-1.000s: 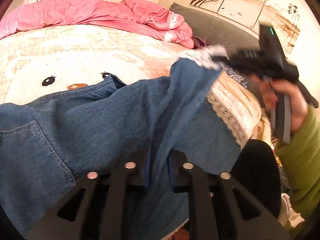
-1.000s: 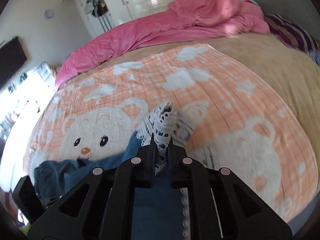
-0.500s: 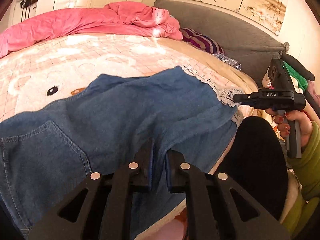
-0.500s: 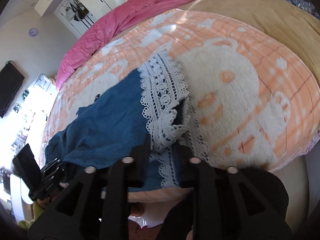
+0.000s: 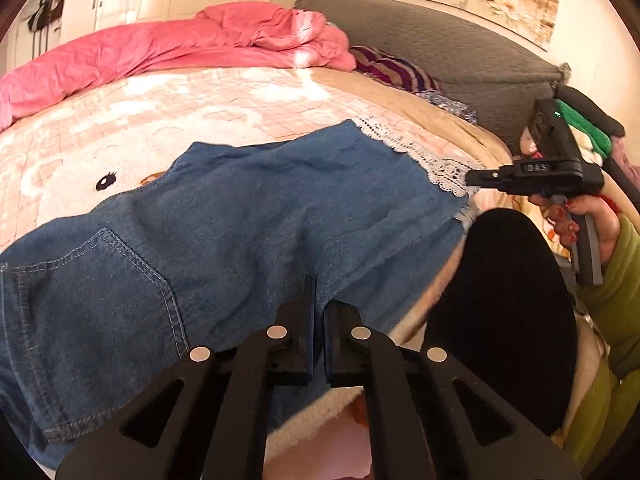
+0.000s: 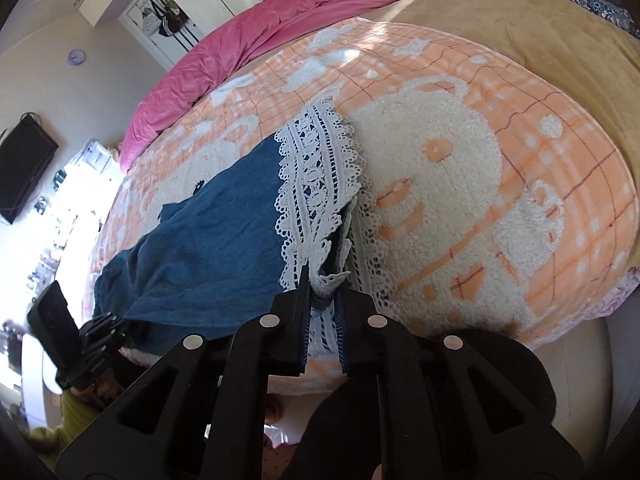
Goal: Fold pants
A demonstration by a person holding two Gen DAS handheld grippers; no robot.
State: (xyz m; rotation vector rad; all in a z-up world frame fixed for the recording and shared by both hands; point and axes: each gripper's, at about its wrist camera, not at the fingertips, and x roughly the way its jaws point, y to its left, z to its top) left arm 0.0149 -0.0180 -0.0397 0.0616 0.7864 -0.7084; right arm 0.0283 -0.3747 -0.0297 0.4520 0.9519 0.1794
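Blue denim pants (image 5: 248, 216) with a white lace hem (image 5: 436, 164) lie spread flat on the bear-print blanket (image 5: 160, 120). My left gripper (image 5: 319, 300) is shut on the near edge of the denim, by the back pocket side. In the right wrist view the pants (image 6: 216, 248) and lace hem (image 6: 316, 168) lie on the blanket (image 6: 460, 160). My right gripper (image 6: 325, 280) has its jaws slightly apart, with a bit of lace still between them. The right gripper also shows in the left wrist view (image 5: 476, 180) at the hem.
A pink duvet (image 5: 168, 52) is piled at the far side of the bed. A grey headboard (image 5: 460, 52) and striped pillow (image 5: 392, 68) are at the right. My black-clad knee (image 5: 504, 300) is at the bed's near edge. A tan sheet (image 6: 520, 32) lies beyond the blanket.
The right gripper swung the lace-hemmed leg out to the right and laid it flat on the blanket. Its jaws have parted. The left gripper kept its hold on the denim.
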